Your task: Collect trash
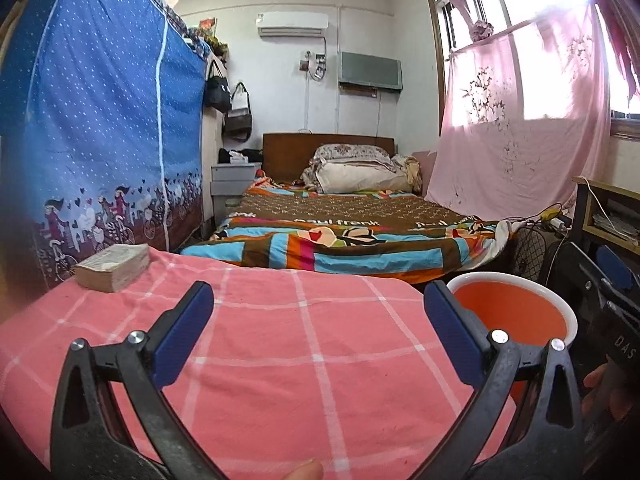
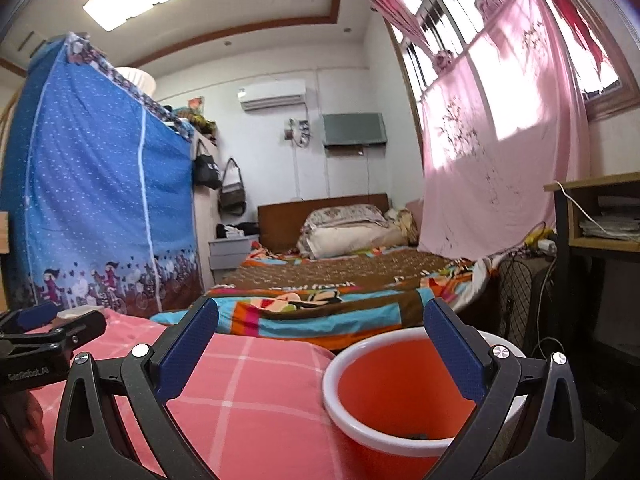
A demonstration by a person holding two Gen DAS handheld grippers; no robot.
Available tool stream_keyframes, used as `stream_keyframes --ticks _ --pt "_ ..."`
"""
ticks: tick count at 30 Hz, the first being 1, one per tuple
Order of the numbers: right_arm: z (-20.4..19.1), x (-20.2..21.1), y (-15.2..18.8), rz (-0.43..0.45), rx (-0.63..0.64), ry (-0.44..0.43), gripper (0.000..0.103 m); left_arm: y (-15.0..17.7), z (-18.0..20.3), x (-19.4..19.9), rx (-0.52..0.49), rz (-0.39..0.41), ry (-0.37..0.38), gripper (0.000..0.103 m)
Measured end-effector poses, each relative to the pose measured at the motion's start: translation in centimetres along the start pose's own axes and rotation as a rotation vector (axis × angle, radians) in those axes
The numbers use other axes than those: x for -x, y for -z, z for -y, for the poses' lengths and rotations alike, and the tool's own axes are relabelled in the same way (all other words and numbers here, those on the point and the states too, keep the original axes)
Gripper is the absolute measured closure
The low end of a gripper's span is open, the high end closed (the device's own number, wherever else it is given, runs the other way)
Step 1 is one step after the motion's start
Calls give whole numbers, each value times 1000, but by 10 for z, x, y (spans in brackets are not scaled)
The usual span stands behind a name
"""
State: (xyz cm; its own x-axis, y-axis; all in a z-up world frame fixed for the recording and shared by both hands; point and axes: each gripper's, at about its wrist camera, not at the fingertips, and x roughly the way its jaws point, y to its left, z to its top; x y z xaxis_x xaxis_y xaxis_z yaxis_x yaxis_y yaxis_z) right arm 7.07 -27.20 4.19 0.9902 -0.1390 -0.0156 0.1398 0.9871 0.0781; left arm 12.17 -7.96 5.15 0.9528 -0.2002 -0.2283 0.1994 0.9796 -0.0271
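Left gripper (image 1: 318,308): fingers spread apart, holding nothing, above the pink checked cloth (image 1: 280,360).
Right gripper (image 2: 320,328): fingers spread apart, holding nothing, over the bin's rim.
Orange bin (image 2: 396,392): just beside the cloth's right edge; a small dark scrap (image 2: 418,435) lies at its bottom.
Book (image 1: 114,267): at the cloth's far-left corner.
Bed (image 1: 340,220): beyond the cloth.

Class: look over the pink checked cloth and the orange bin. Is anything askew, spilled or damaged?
Nothing stands out. The pink checked cloth lies smooth, the book sits flat at its far-left corner, and the orange bin stands upright with something small and dark inside.
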Motion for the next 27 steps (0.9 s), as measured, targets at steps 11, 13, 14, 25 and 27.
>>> stream_keyframes --ticks 11,13,14,25,27 --pt "-27 25 9 -4 49 -91 0 16 -28 34 5 28 -79 8" --pt "-31 29 8 -3 52 -100 0 19 -34 39 7 30 -87 8" --pt "-32 31 10 -4 52 -102 0 19 -36 41 9 31 -90 8" --pt "-47 53 19 -37 47 -107 0 28 -54 68 1 59 -106 8" --pt "-49 57 22 -34 52 -104 0 31 -56 72 7 59 -106 8"
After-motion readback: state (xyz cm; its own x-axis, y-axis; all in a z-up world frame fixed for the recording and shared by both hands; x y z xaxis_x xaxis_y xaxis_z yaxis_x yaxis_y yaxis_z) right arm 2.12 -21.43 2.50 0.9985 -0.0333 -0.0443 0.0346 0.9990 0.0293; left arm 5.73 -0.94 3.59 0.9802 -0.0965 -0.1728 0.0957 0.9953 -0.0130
